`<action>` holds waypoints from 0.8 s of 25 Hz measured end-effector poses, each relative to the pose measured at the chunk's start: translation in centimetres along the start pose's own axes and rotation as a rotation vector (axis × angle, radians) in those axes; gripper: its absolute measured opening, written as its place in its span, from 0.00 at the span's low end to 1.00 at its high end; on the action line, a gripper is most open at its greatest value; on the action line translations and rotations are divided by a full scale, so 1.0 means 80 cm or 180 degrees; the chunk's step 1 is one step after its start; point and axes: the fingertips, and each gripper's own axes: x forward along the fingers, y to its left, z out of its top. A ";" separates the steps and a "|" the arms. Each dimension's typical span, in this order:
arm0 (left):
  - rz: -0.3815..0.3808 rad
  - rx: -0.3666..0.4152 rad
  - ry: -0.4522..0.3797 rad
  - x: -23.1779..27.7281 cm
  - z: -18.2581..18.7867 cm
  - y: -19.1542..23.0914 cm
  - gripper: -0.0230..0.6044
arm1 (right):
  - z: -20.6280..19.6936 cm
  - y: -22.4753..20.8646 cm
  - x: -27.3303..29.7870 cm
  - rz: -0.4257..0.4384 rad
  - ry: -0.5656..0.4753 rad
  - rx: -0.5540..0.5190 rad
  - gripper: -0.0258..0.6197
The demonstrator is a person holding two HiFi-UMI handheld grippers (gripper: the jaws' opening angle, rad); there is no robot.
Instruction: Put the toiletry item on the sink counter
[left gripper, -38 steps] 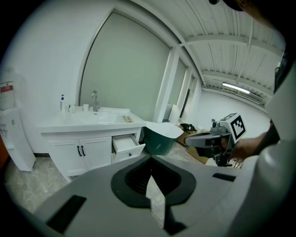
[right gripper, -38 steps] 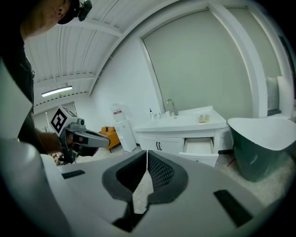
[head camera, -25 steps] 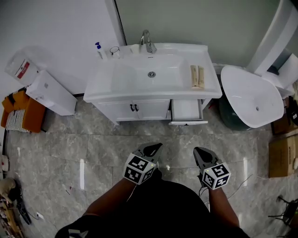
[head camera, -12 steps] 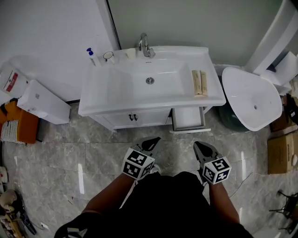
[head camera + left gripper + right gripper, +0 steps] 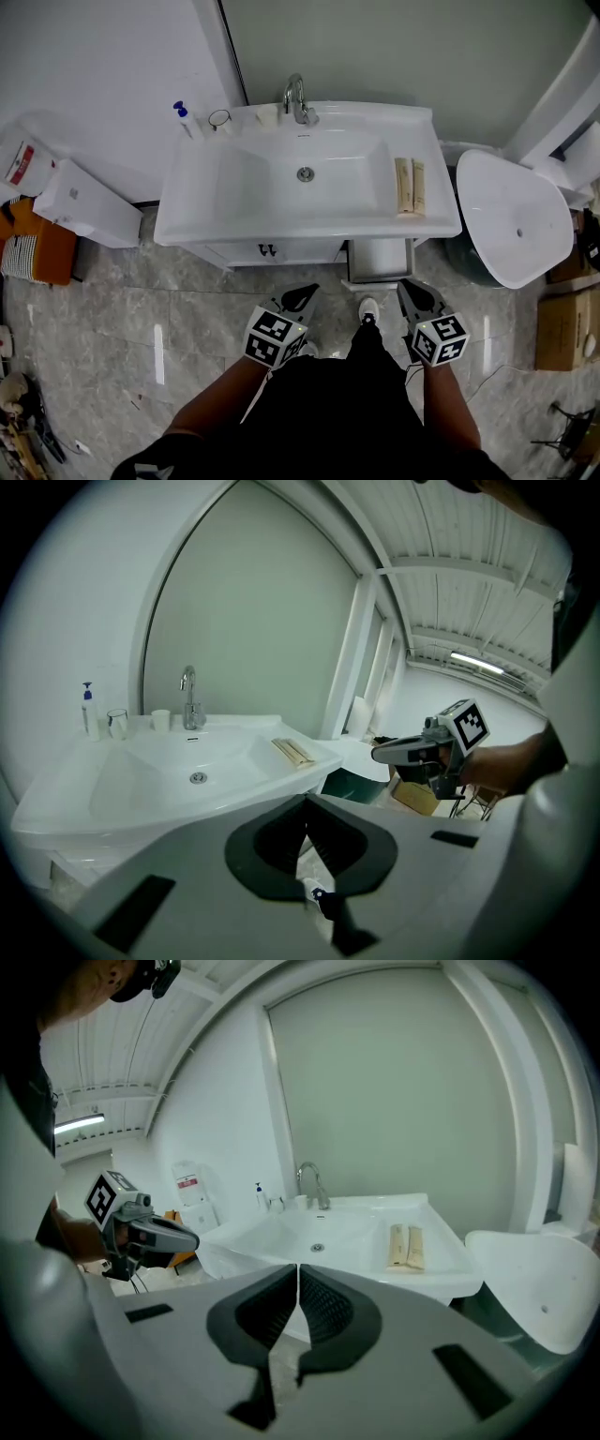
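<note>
Ahead of both your grippers, across a strip of grey stone floor, stands the white sink counter. Your left gripper is clenched, jaws pressed together with nothing between them. Your right gripper is the same: jaws meeting edge to edge, empty. Both point forward and somewhat down, level with each other and a body's width apart, and neither touches the cabinet. Two tan toiletry packets lie flat and side by side on the counter's right wing, touching or nearly so. They are ahead of your right gripper, well apart from it and further still from the left. An open drawer sits below that wing, near your right gripper's tips and just to their left. At the far edge of the counter, ahead of your left gripper, stands the faucet. Left of it come a small white cup, a clear glass and a blue-capped pump bottle. A loose white basin leans off to the right of your right gripper. A white box lies on the floor, well to the left of your left gripper.
</note>
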 end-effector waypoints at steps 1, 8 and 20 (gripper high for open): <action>0.0040 -0.0025 0.0009 0.007 0.001 0.004 0.04 | 0.004 -0.015 0.007 -0.0003 0.0008 -0.0008 0.04; 0.0326 -0.0203 -0.0002 0.068 0.038 0.024 0.04 | 0.024 -0.124 0.069 0.0024 0.0255 -0.0166 0.04; 0.0778 -0.0295 0.0140 0.172 0.070 0.037 0.04 | 0.006 -0.315 0.181 -0.0166 0.0894 -0.0167 0.05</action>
